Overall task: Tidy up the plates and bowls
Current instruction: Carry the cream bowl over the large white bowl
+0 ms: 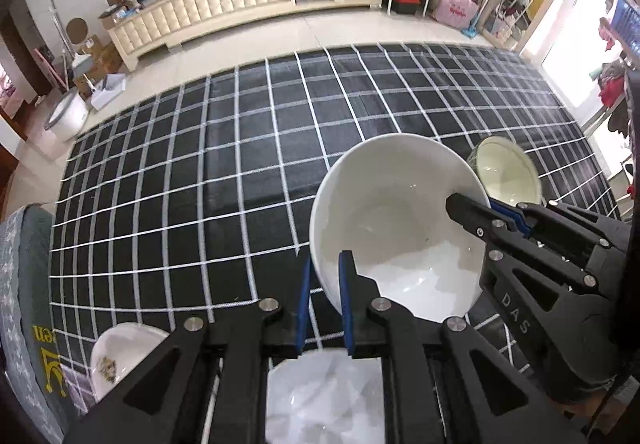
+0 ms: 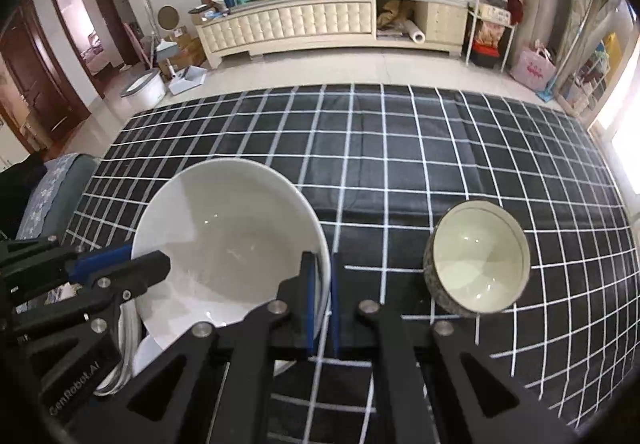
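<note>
A large white bowl (image 1: 400, 228) (image 2: 232, 236) hangs tilted above the black checked tablecloth (image 1: 180, 183) (image 2: 420, 163), held from both sides. My left gripper (image 1: 324, 308) (image 2: 140, 258) is shut on the bowl's left rim. My right gripper (image 2: 322, 300) (image 1: 476, 205) is shut on the opposite rim. Under the bowl lie stacked white plates (image 1: 324, 400) (image 2: 128, 328), partly hidden by the grippers. A small bowl (image 2: 476, 256) (image 1: 504, 171), patterned outside and pale green inside, stands on the cloth to the right.
A small white dish with a floral print (image 1: 120, 356) lies at the near left of the cloth. A grey cushioned seat (image 1: 24, 284) (image 2: 60, 187) borders the table's left edge. Beyond the far edge are tiled floor and a cream cabinet (image 2: 300, 23).
</note>
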The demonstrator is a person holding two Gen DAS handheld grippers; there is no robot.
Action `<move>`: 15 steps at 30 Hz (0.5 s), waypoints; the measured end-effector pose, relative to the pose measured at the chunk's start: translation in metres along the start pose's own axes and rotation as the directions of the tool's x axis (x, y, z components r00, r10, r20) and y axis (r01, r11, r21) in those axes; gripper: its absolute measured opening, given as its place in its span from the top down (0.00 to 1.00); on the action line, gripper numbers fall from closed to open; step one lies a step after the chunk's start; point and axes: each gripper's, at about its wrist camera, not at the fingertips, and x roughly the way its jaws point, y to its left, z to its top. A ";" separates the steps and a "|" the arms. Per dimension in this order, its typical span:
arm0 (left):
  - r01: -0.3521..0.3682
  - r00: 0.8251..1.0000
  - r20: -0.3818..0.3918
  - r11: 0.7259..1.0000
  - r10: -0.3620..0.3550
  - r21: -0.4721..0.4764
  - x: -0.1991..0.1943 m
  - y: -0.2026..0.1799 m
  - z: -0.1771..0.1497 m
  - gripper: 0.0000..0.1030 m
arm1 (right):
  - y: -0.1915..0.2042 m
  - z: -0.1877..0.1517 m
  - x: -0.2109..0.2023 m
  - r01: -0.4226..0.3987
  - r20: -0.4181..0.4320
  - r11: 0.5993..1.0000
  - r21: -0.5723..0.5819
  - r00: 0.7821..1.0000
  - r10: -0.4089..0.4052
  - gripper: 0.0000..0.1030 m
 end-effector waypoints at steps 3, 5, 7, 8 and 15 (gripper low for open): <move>-0.006 1.000 0.027 1.000 0.006 -0.011 -0.023 0.008 -0.011 0.89 | 0.011 -0.004 -0.017 -0.005 0.016 1.000 -0.014 1.000 0.006 0.91; 0.000 0.999 0.037 1.000 0.001 -0.027 -0.036 0.013 -0.018 0.89 | 0.016 -0.006 -0.024 -0.007 0.022 1.000 -0.020 1.000 0.007 0.91; 0.010 0.999 0.044 0.999 -0.008 -0.043 -0.047 0.018 -0.028 0.89 | 0.023 -0.011 -0.031 -0.011 0.027 1.000 -0.025 1.000 0.012 0.91; 0.013 0.999 0.049 0.999 -0.010 -0.048 -0.051 0.020 -0.033 0.89 | 0.026 -0.014 -0.033 -0.012 0.027 1.000 -0.028 1.000 0.013 0.91; 0.017 0.999 0.047 0.996 -0.013 -0.084 -0.066 0.029 -0.075 0.89 | 0.044 -0.040 -0.037 -0.021 0.004 0.998 -0.053 1.000 0.022 0.91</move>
